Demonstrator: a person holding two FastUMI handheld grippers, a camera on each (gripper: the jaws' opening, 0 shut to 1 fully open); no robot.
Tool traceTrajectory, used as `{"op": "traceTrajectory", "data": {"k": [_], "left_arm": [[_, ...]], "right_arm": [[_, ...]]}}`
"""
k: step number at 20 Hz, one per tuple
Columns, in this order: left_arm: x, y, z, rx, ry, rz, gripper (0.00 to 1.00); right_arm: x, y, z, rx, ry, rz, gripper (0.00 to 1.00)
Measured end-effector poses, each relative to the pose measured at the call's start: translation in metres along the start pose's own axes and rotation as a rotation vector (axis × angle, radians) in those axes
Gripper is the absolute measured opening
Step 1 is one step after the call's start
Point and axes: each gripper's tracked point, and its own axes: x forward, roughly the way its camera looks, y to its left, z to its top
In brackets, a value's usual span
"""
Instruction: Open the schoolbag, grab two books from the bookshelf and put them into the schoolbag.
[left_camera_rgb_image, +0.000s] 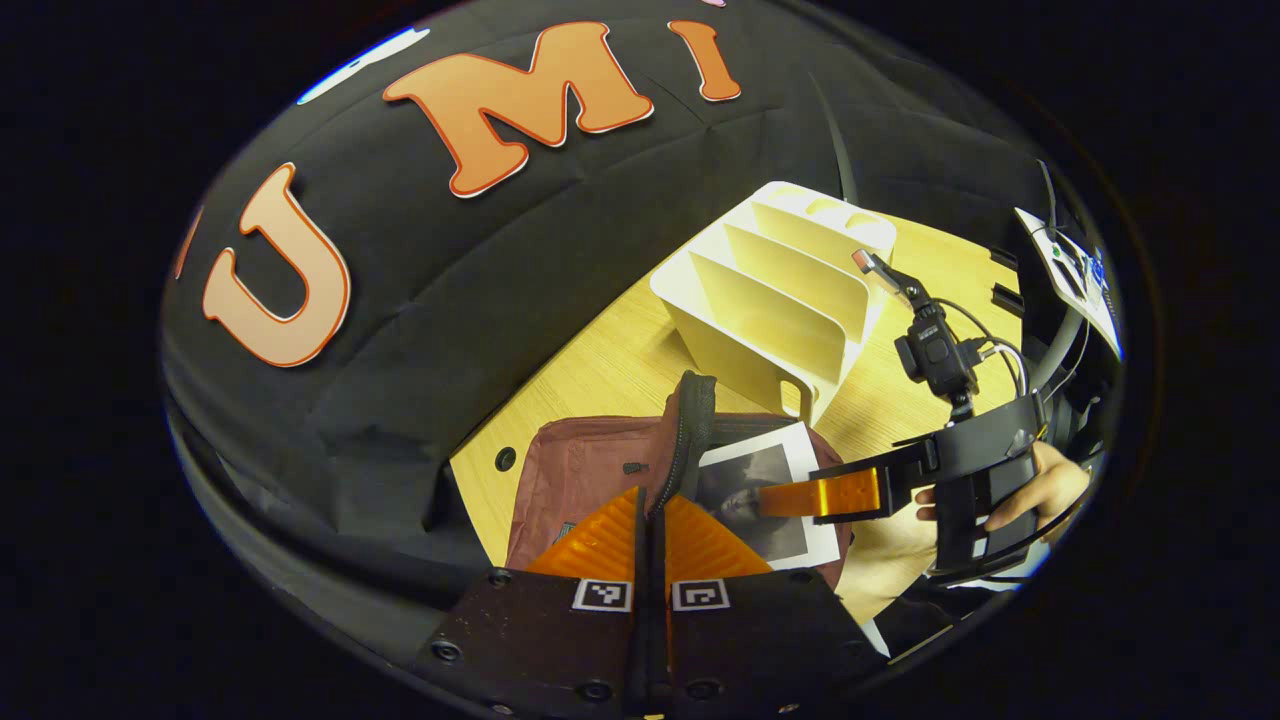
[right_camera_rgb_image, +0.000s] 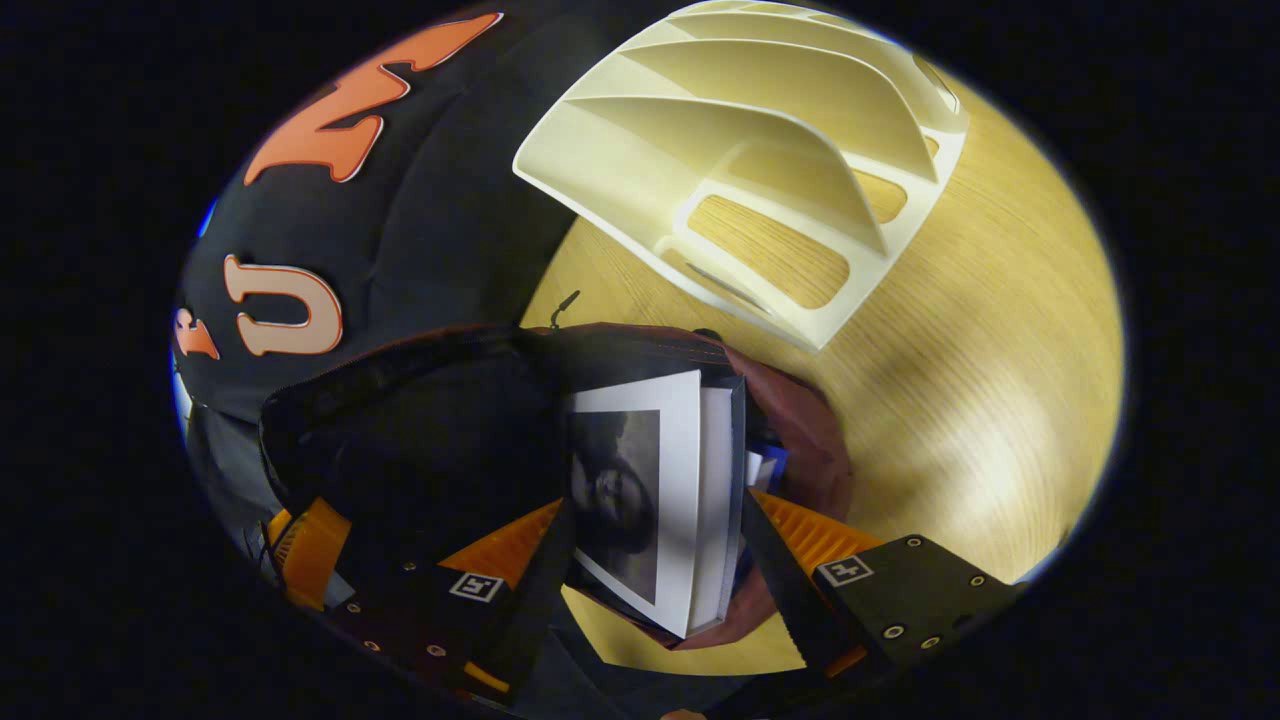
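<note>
The schoolbag (left_camera_rgb_image: 585, 470) lay on the table (left_camera_rgb_image: 590, 370), just in front of the cream bookshelf (left_camera_rgb_image: 775, 300), whose slots looked empty from both views. Soft maroon fabric like that would sag and fold wherever you let go, so the mouth needed holding by its zipper edge. Your left gripper (left_camera_rgb_image: 650, 530) did just that: its fingers were pressed together on the dark zipper rim (left_camera_rgb_image: 693, 420), lifting it upright.

The book (right_camera_rgb_image: 650, 500), white-bordered with a dark photo on the cover, sat partly inside the bag's opening. In the right gripper view its fingers stood on either side of the book, one against the cover and one at the back, so I judged your right gripper (right_camera_rgb_image: 650, 560) was clamped on it. A paperback of that thickness would be light but flexible, and the glossy cover could slip; the grip across the closed pages near the lower end looked sound. Another book's blue edge (right_camera_rgb_image: 768, 462) seemed to show behind it, though I couldn't be sure.
</note>
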Motion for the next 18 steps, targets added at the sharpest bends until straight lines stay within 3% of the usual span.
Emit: {"op": "traceTrajectory", "data": {"k": [7, 11, 14, 17, 18], "left_arm": [[0.001, -0.020, -0.008, -0.022, 0.001, 0.002, 0.01], [-0.001, -0.041, -0.013, -0.056, -0.015, 0.005, 0.08], [-0.001, -0.063, -0.020, -0.148, -0.003, -0.017, 0.55], [0.006, -0.077, -0.030, -0.235, 0.024, 0.018, 0.98], [0.009, -0.082, -0.028, -0.268, 0.015, 0.043, 0.98]], "right_arm": [[-0.065, -0.054, 0.029, -0.070, -0.027, -0.072, 0.98], [-0.105, -0.080, 0.051, -0.097, -0.016, -0.101, 0.98], [-0.125, -0.104, 0.071, -0.209, 0.001, -0.172, 0.98], [-0.136, -0.112, 0.090, -0.276, 0.006, -0.159, 0.98], [-0.140, -0.117, 0.094, -0.300, 0.016, -0.155, 0.98]]}}
